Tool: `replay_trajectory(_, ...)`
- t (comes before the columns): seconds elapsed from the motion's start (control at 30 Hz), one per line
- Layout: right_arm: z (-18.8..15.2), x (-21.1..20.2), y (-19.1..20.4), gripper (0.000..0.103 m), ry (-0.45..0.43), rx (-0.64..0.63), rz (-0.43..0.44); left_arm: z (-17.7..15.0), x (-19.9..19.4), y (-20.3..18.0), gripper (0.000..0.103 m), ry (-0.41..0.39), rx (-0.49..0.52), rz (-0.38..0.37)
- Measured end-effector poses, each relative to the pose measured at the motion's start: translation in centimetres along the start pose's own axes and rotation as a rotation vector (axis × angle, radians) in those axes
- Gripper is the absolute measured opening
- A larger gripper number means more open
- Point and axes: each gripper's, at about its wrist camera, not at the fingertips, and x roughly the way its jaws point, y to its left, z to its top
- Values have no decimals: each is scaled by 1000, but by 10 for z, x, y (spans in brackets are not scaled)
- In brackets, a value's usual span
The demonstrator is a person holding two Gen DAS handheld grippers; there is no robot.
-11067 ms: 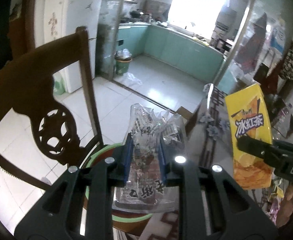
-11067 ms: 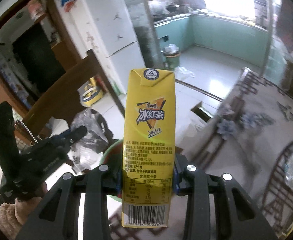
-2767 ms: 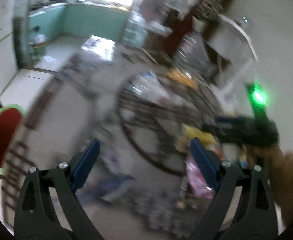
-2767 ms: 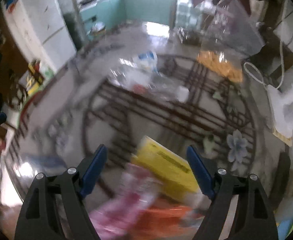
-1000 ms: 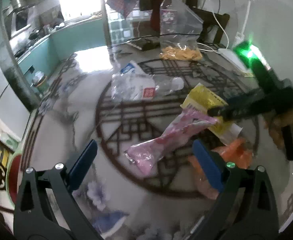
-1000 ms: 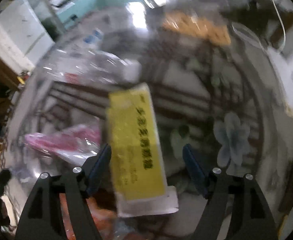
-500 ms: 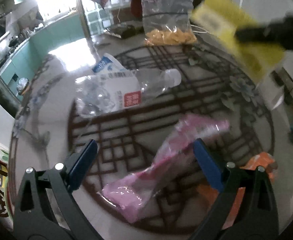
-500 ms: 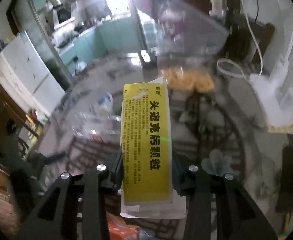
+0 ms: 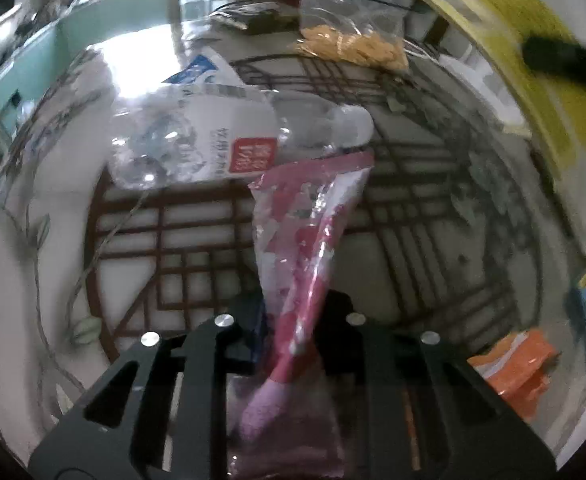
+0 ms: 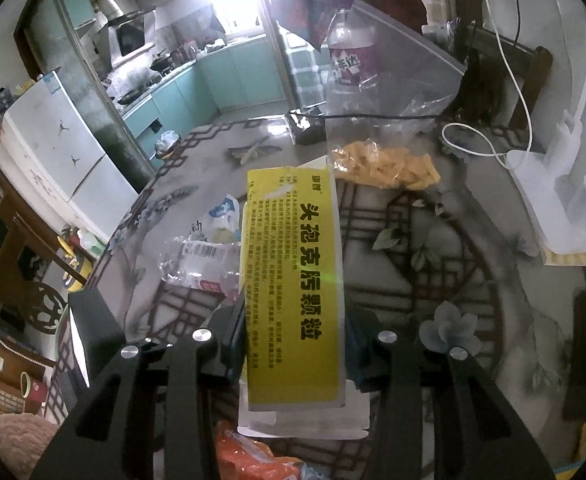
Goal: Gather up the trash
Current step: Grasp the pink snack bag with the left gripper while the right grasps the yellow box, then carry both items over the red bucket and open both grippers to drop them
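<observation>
We've got the left gripper point(image 9: 293, 332) clamped tight on the pink wrapper point(image 9: 309, 240), its free end standing up over the patterned table point(image 9: 197, 240). Just beyond it the crushed plastic bottle point(image 9: 221, 140) lies on its side. Our right gripper point(image 10: 293, 332) has closed on the yellow packet point(image 10: 293, 272), held upright above the tabletop. An orange wrapper point(image 9: 513, 364) sits at the table's near edge, and 1 clear bag of yellow snacks point(image 10: 385, 168) rests further back.

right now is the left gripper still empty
No, the left gripper is shut on the pink wrapper, which sticks up between its fingers above the table.
</observation>
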Motion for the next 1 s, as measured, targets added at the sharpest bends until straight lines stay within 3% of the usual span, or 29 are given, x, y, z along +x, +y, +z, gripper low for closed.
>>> replay_trajectory(0.17, -5, -17, 14, 38, -35, -14, 1, 4, -37, 2, 17, -69, -59, -8)
replay_trajectory(0.5, -21, -67, 62, 38, -120, -82, 14, -7, -150, 0, 18, -272, -132, -34)
replay_trajectory(0.67, -29, -89, 86, 38, -158, -111, 22, -25, -203, 9, 18, -376, -176, -14)
replay_trajectory(1.0, -40, -108, 140, 38, -196, -196, 57, -54, -265, 44, 18, -495, -254, 73)
